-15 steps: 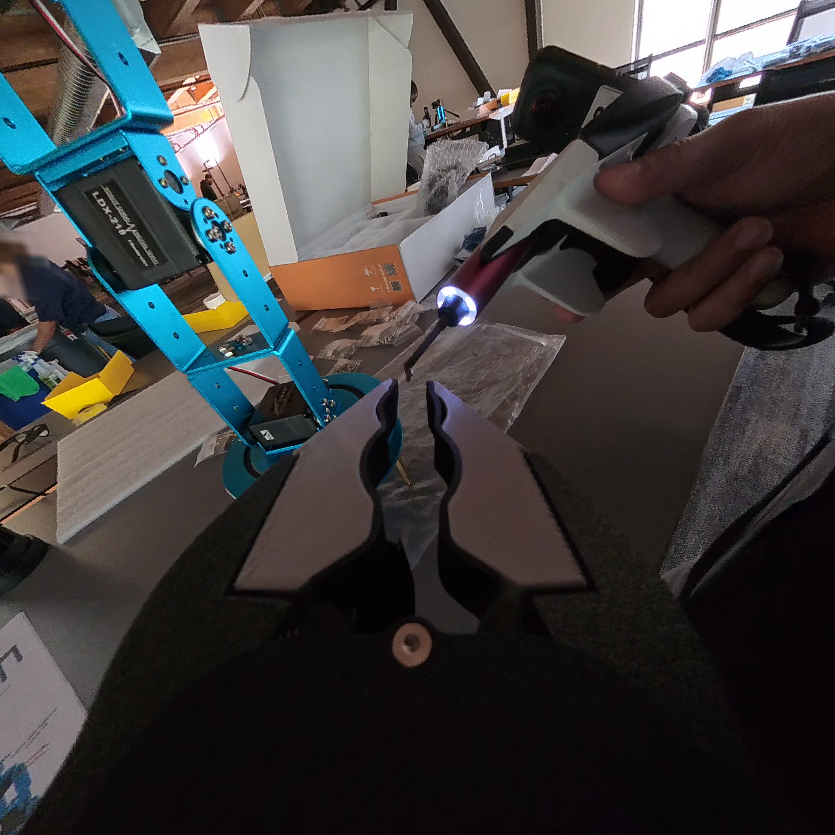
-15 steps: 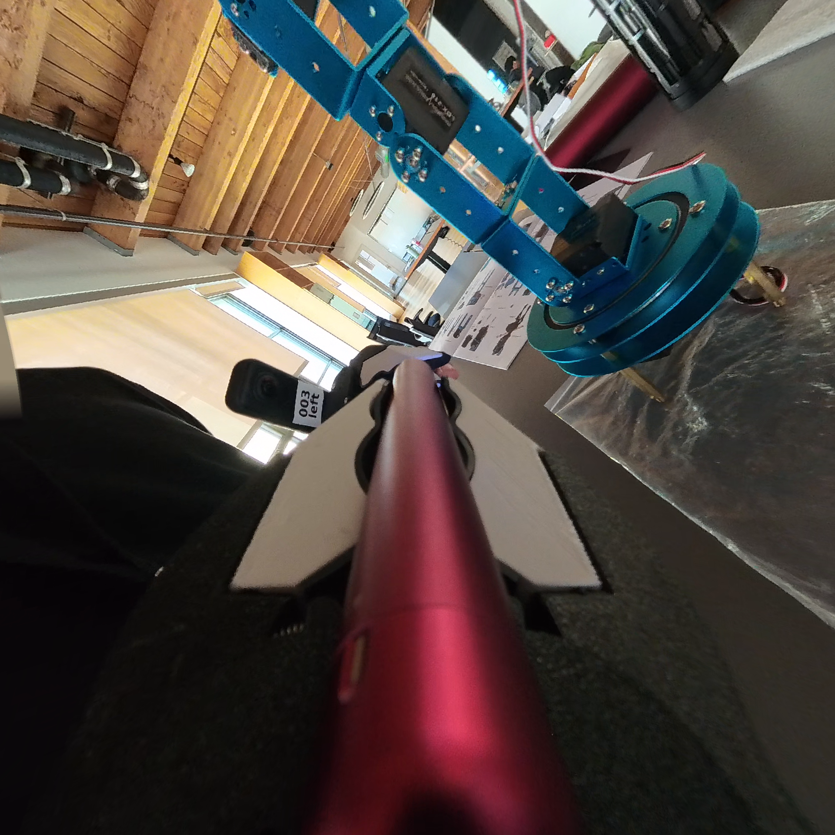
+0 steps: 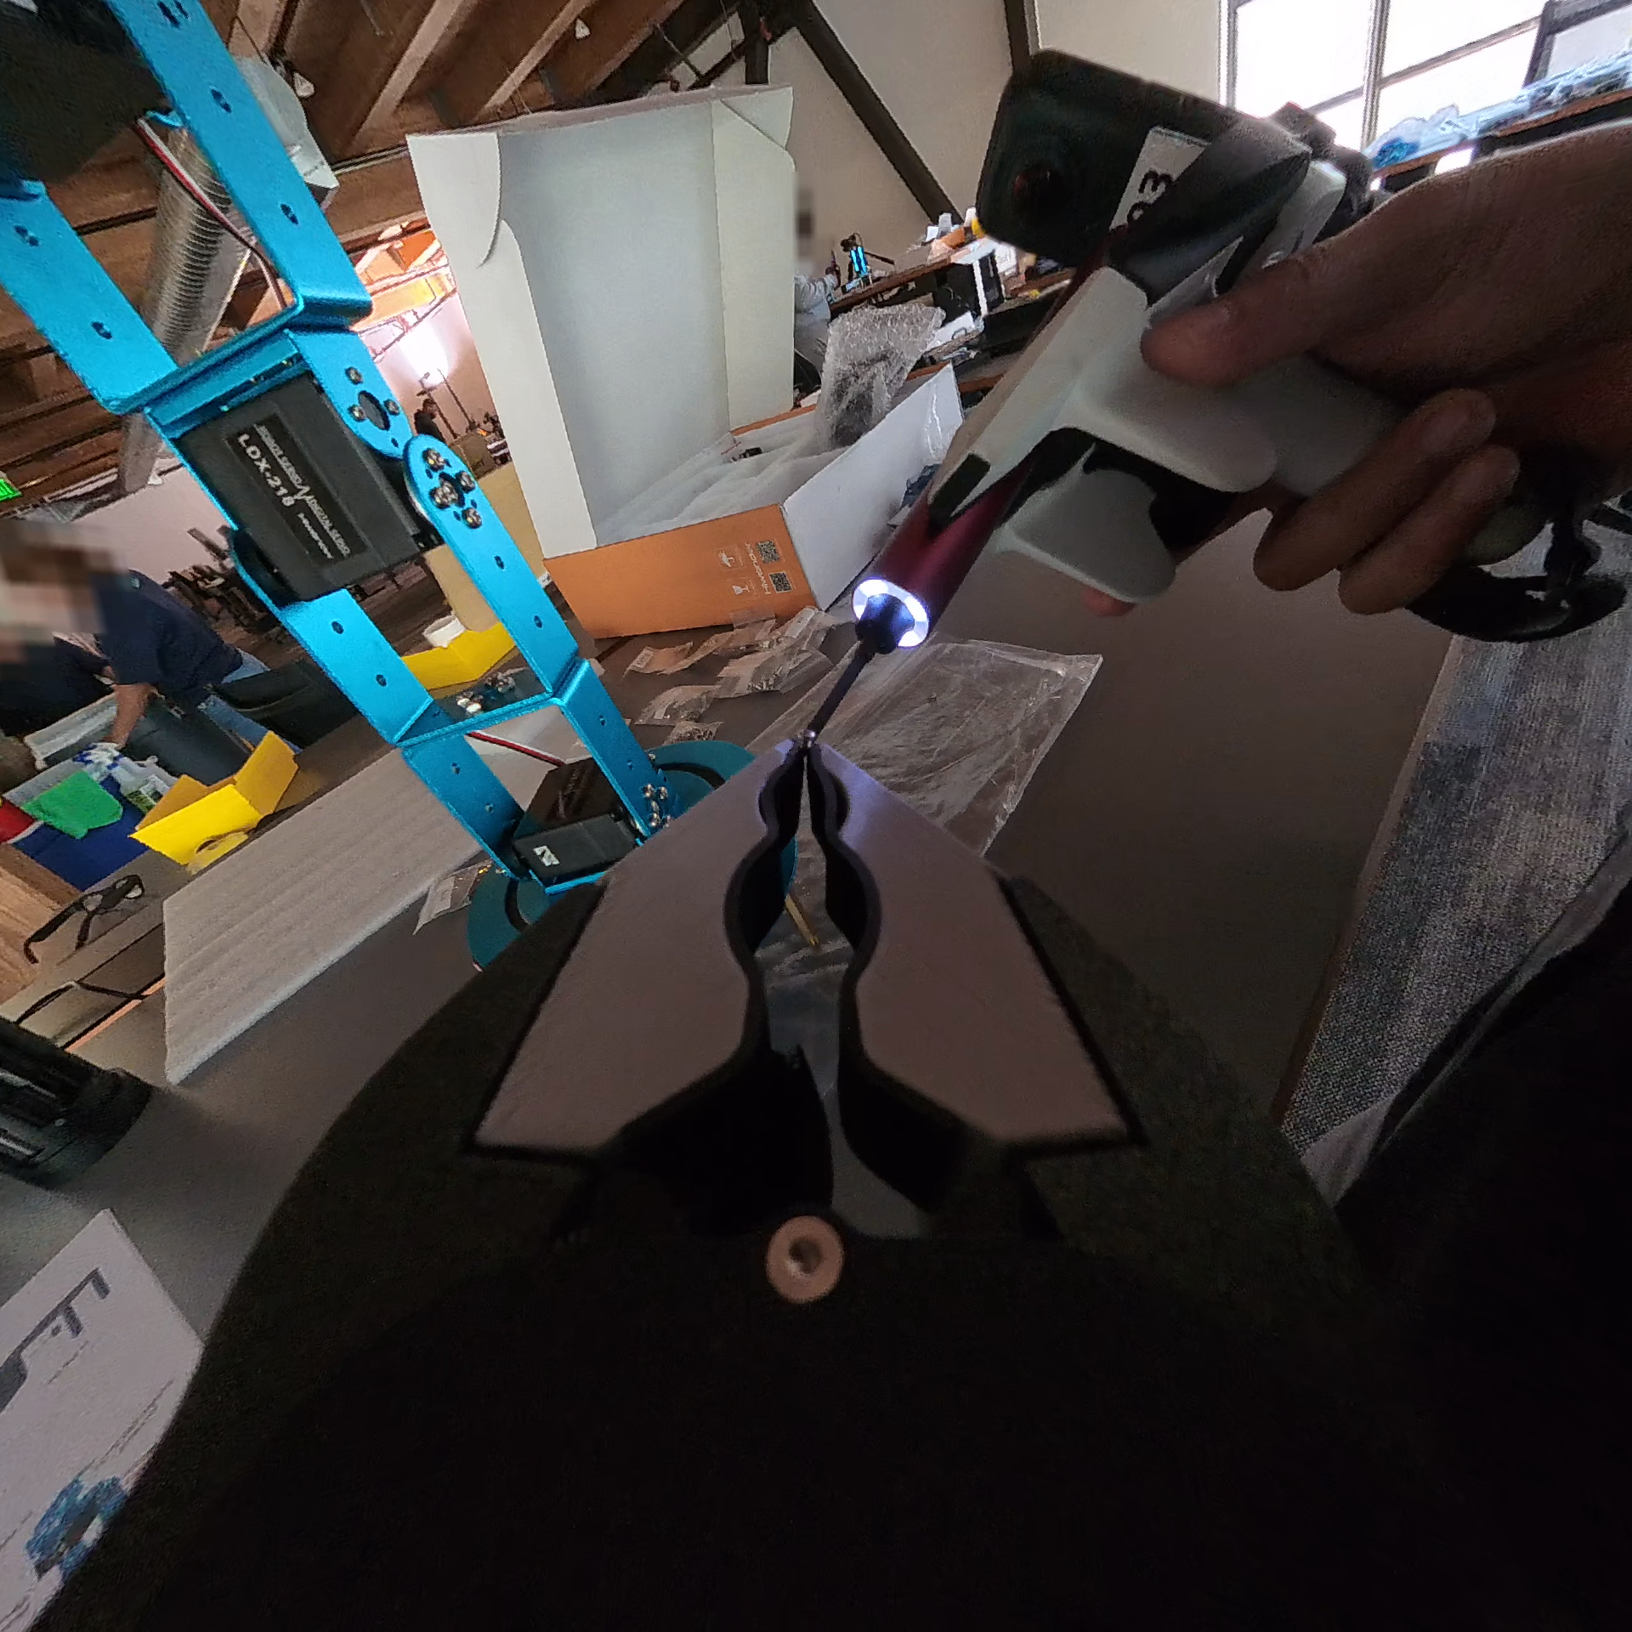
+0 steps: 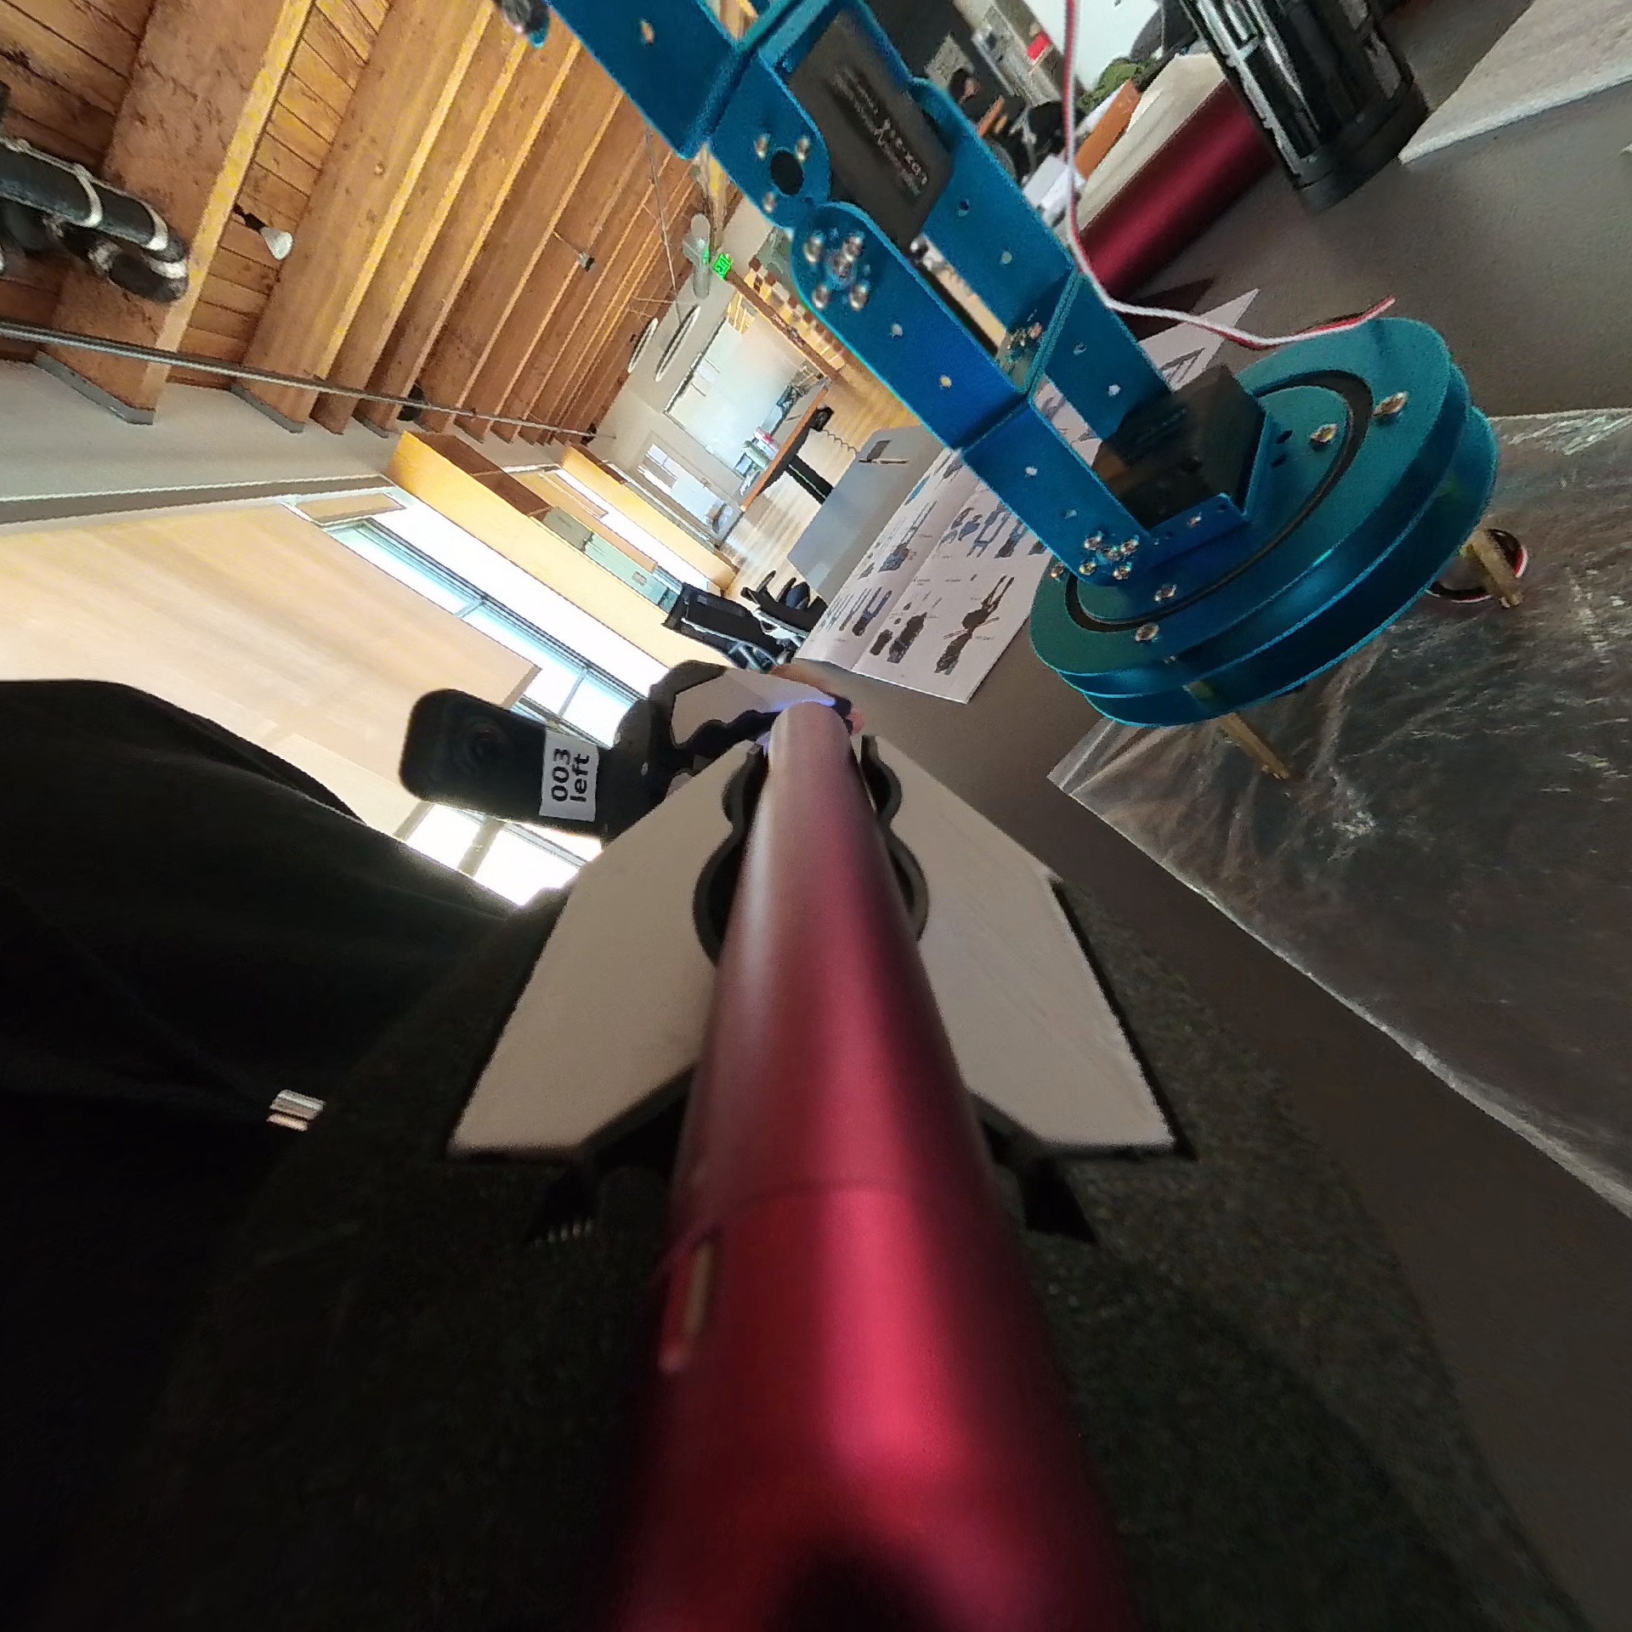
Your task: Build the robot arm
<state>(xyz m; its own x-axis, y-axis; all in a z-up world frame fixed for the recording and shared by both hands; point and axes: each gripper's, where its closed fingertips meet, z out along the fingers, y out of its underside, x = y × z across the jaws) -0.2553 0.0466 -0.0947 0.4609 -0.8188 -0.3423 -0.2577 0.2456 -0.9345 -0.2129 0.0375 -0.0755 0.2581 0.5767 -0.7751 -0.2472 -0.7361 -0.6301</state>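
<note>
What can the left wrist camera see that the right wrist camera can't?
Only the left wrist view shows the screwdriver's lit tip meeting a tiny screw pinched in the left gripper, the big white box, and the hand holding the right gripper. Only the right wrist view shows the wooden ceiling and picture sheets. Both show the red screwdriver, the blue metal arm and the plastic bag.

Matt red metal screwdriver (image 4: 821,1148)
</note>
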